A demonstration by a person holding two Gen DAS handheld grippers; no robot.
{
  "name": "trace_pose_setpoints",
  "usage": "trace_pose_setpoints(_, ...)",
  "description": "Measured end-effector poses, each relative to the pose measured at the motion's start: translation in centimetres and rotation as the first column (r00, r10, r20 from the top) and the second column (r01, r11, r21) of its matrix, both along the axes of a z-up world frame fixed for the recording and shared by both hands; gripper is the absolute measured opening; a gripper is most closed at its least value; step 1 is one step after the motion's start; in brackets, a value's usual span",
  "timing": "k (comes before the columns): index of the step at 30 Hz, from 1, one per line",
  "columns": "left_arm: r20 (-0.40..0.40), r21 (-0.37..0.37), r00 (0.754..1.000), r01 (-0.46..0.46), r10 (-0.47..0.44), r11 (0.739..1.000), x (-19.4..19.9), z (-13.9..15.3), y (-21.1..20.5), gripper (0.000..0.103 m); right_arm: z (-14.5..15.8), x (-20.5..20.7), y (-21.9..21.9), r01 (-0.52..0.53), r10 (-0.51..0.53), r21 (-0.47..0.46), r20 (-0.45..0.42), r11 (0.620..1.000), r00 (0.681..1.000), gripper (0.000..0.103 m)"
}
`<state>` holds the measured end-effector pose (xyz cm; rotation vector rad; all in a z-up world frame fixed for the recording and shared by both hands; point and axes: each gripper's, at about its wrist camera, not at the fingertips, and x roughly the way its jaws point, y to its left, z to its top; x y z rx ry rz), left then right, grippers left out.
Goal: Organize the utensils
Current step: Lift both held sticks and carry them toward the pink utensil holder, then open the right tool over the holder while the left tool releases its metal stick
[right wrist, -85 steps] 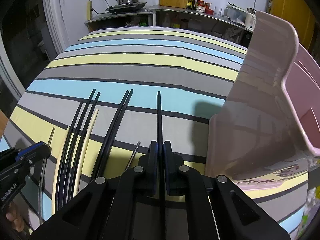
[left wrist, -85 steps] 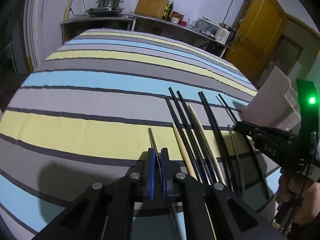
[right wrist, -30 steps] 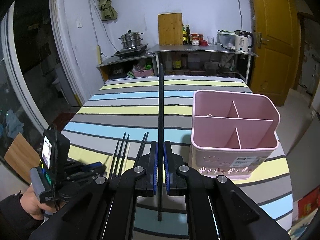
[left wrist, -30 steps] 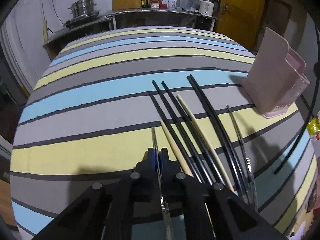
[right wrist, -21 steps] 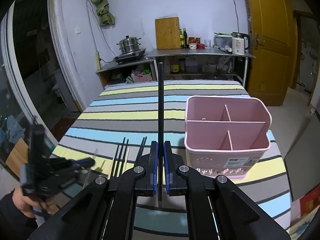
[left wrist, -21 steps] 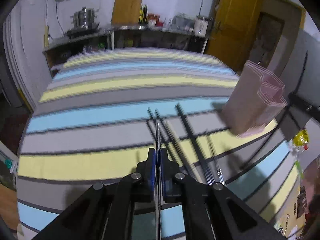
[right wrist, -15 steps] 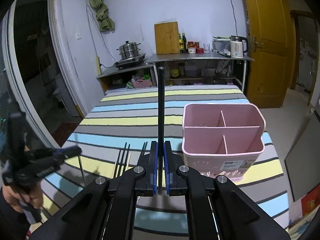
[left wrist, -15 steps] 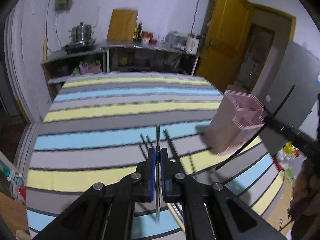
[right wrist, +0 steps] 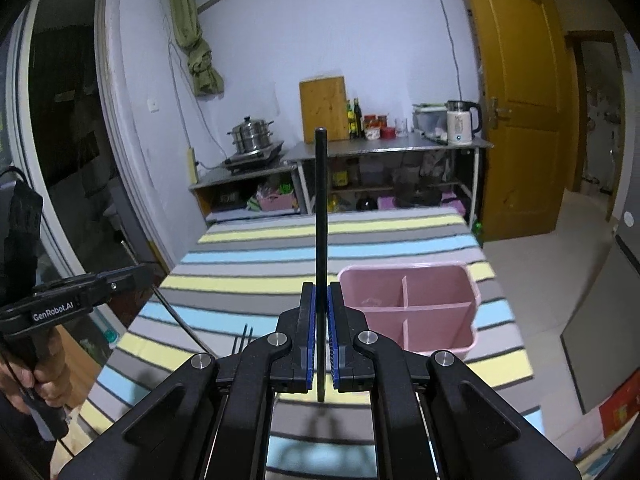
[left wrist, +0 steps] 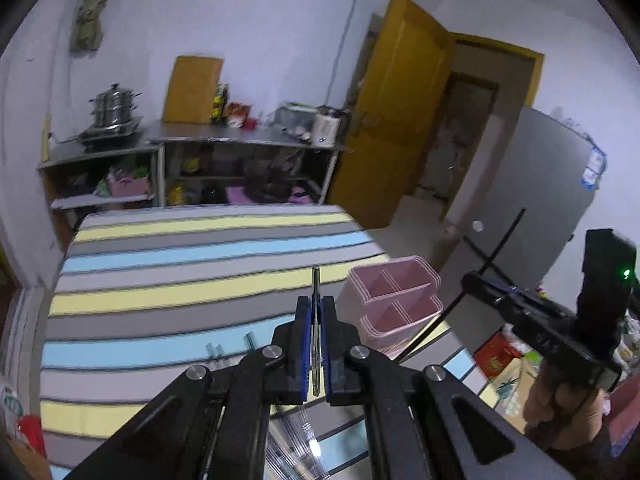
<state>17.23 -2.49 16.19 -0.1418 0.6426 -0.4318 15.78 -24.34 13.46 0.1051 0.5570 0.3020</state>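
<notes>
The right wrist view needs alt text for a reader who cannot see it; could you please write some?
The right gripper is shut on a black chopstick held upright above a striped table, beside an empty pink utensil holder. At left, the left gripper holds a thin metal chopstick.

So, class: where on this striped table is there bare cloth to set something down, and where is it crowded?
Bare: the striped cloth from the pink holder back to the far edge, and left of the holder. Crowded: the near strip, where loose chopsticks lie. The holder's compartments look empty.
</notes>
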Motion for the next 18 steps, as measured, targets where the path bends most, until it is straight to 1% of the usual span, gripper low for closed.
trace_pose_setpoints(5,0.046,-0.047,0.998,0.055,-0.052,0.997,1.5,3.2,-2.8,0.004,2.3,0.2,-1.9,0.039,-0.04,0.011,0.047,0.999,0.998,0.006)
trace_pose_setpoints(9,0.058,-0.073,0.995,0.082,-0.078,0.994,3.5,4.1,-5.0,0.004,3.5,1.0,-3.2,0.073,-0.075,0.025,0.073,0.997,0.994,0.006)
trace_pose_setpoints(11,0.051,-0.083,0.995,0.087,-0.083,0.993,4.7,3.9,-6.0,0.004,3.4,1.7,-3.8,0.089,-0.092,0.041,0.07,0.995,0.993,0.006)
trace_pose_setpoints(14,0.02,-0.089,0.995,0.095,-0.093,0.992,6.8,2.7,-7.3,0.004,2.9,3.0,-4.3,0.104,-0.107,0.058,0.059,0.993,0.993,0.006)
trace_pose_setpoints(18,-0.043,-0.069,0.994,0.1,-0.103,0.993,9.5,-0.2,-9.2,0.004,1.1,4.8,-4.7,0.112,-0.113,0.072,0.011,0.991,0.994,0.006)
